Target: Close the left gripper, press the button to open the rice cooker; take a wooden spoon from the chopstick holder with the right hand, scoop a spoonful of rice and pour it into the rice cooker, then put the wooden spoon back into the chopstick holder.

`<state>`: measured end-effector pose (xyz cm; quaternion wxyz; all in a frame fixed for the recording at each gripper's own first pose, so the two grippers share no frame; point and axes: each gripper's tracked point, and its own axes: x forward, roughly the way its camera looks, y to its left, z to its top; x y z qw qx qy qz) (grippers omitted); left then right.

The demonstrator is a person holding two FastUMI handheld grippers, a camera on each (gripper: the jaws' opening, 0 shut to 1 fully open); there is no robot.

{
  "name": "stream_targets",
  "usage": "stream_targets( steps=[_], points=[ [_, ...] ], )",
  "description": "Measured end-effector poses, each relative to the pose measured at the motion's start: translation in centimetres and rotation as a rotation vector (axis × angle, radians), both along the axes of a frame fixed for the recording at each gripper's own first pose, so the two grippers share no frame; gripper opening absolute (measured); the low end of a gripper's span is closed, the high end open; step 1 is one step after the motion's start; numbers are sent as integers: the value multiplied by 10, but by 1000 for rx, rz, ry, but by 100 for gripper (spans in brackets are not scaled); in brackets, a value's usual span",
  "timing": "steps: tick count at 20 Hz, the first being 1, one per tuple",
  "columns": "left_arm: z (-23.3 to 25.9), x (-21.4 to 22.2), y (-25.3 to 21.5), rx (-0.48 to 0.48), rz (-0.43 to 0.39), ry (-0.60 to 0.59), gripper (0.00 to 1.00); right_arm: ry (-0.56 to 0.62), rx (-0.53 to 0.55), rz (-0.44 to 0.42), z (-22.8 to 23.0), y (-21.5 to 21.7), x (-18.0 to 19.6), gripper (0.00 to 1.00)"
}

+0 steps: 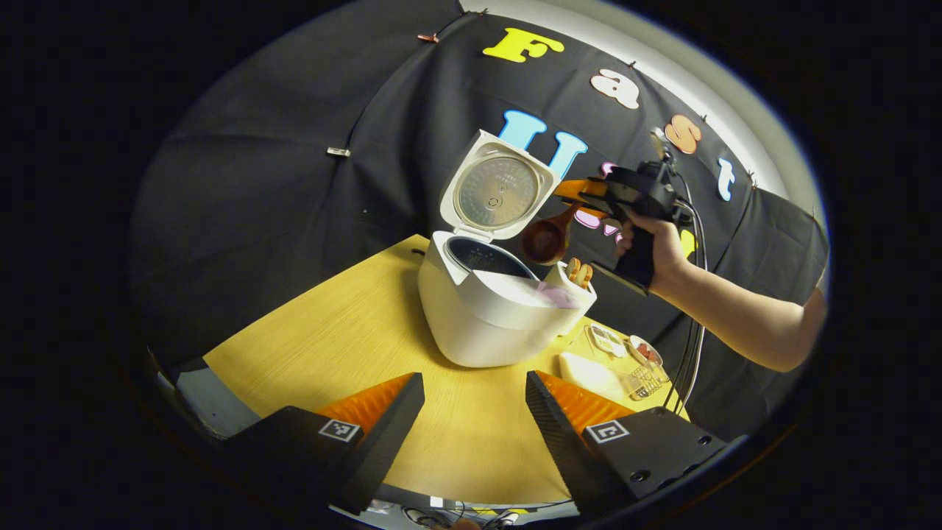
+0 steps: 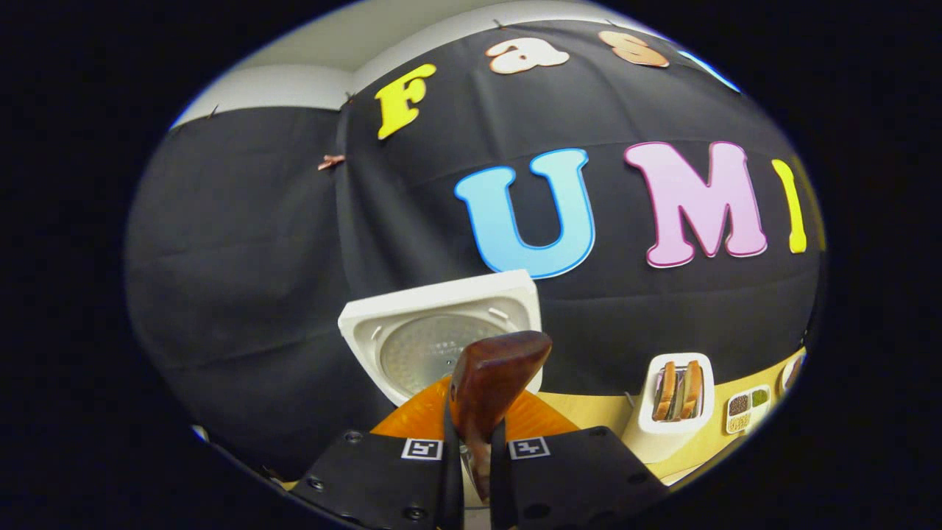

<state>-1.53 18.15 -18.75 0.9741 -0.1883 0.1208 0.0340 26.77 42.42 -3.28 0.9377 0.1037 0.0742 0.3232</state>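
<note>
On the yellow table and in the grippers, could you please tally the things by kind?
Rice cooker, lid open: 1
Wooden spoon, held in the right gripper: 1
Chopstick holder: 1
Small compartment trays of ingredients: 2
Left gripper, open: 1
Total: 7, counting both grippers

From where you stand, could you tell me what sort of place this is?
Probably a staged kitchen corner in a recording booth: an open rice cooker sits on a wooden table, with a chopstick holder beside it and black cloth pinned up as the wall.
</note>
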Motion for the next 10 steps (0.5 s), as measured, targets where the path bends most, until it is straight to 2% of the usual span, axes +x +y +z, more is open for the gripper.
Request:
stream_targets(
  steps=[3,7,10],
  points=[
    [16,1,-3,17,15,-28,96,32,66,-58,25,-44,-3,18],
    [34,0,-14,77,12,-56,96,0,74,-167,51,-126,-6,18],
    [42,-2,-29,87,-4,-69,95,-13,80,-257,62,-195,-7,18]
  ],
)
